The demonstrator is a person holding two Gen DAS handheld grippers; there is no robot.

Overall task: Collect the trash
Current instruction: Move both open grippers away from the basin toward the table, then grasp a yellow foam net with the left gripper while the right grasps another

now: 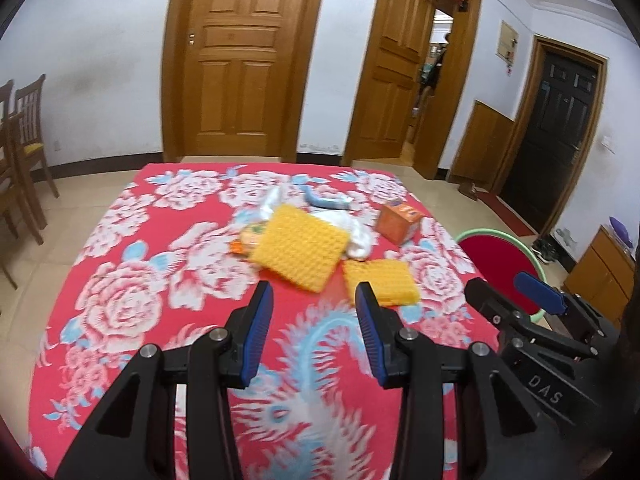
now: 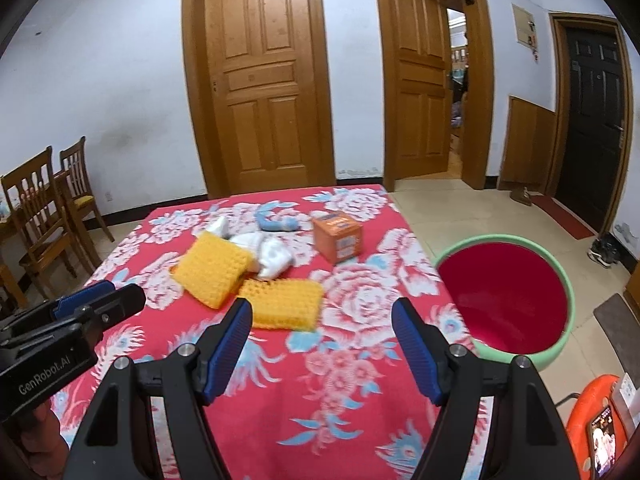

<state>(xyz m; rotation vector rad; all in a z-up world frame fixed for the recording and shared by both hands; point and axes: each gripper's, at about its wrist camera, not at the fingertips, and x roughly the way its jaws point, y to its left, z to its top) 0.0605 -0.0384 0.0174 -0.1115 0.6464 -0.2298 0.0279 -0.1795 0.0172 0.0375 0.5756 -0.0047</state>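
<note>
Both the left gripper (image 1: 316,300) and right gripper (image 2: 322,316) have released, empty fingers in the approach step, so next they must reach the yellow sponges (image 2: 280,304) just ahead on the counter (image 2: 360,360)

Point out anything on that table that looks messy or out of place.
Loose clutter sits heaped mid-table on the floral cloth: two yellow sponges lying askew and overlapping, crumpled white wrapping, a blue packet, and an orange box standing apart.

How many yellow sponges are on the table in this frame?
2. The larger sponge lies mid-table, resting partly on the white wrappers. The smaller sponge lies flat just nearer the camera, beside it. More could be hidden under the pile.
</note>
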